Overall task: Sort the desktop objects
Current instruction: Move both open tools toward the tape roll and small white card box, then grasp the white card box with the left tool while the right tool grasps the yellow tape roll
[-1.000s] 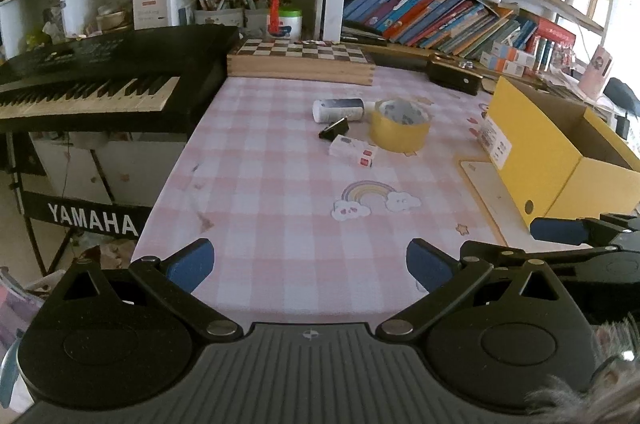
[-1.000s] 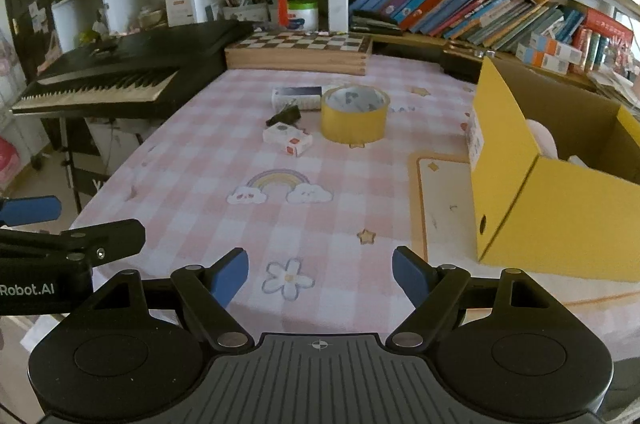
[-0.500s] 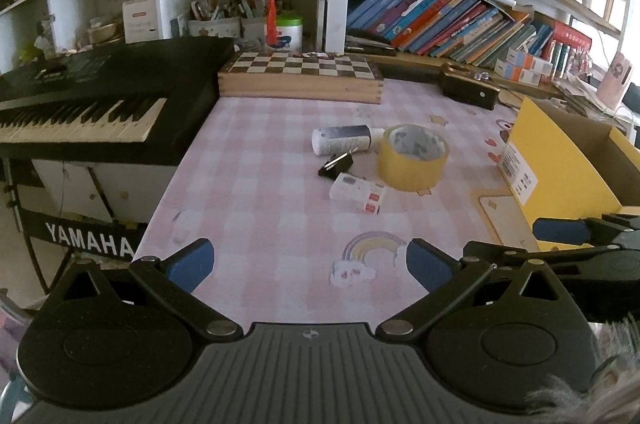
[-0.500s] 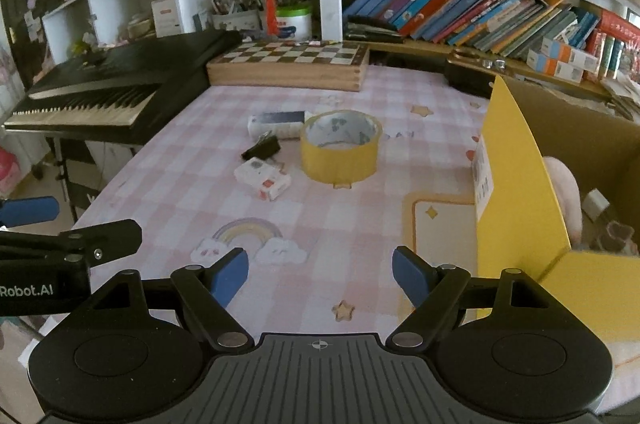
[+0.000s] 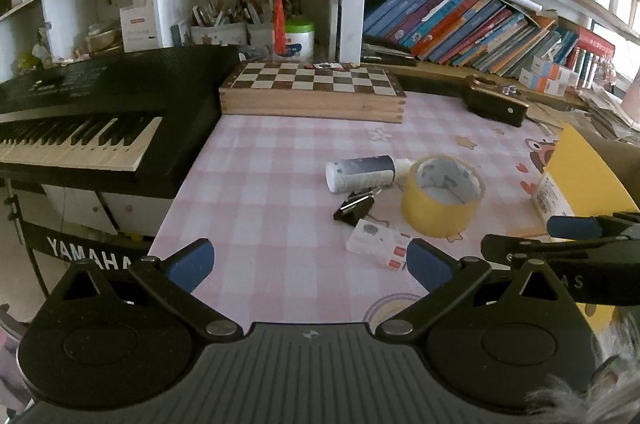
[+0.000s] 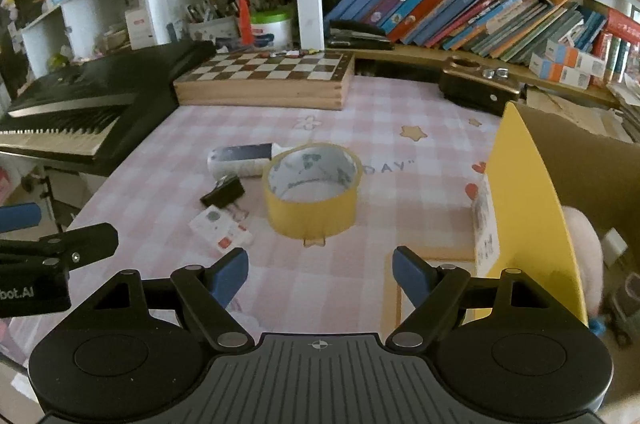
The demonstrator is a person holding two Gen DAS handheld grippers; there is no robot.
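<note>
On the pink checked tablecloth (image 5: 260,192) lie a yellow tape roll (image 5: 442,200) (image 6: 312,190), a white and dark bottle on its side (image 5: 360,173) (image 6: 240,159), a black binder clip (image 5: 354,209) (image 6: 223,193) and a small white box with red marks (image 5: 378,243) (image 6: 221,229). My left gripper (image 5: 310,264) hangs open just short of the small box, nothing between its fingers. My right gripper (image 6: 320,274) is open too, in front of the tape roll. A yellow cardboard box (image 6: 532,208) (image 5: 580,180) stands open at the right with a pink soft thing (image 6: 582,248) inside.
A wooden chessboard box (image 5: 312,94) (image 6: 266,82) lies at the table's far edge, a black case (image 6: 478,92) to its right. A black Yamaha keyboard (image 5: 92,116) (image 6: 76,112) borders the table's left side. Shelves of books and pen pots rise behind.
Both grippers have moved forward over the table, so the tape roll, bottle, clip and small box now sit nearer and lower in both views. Jaws stay as wide as before.
</note>
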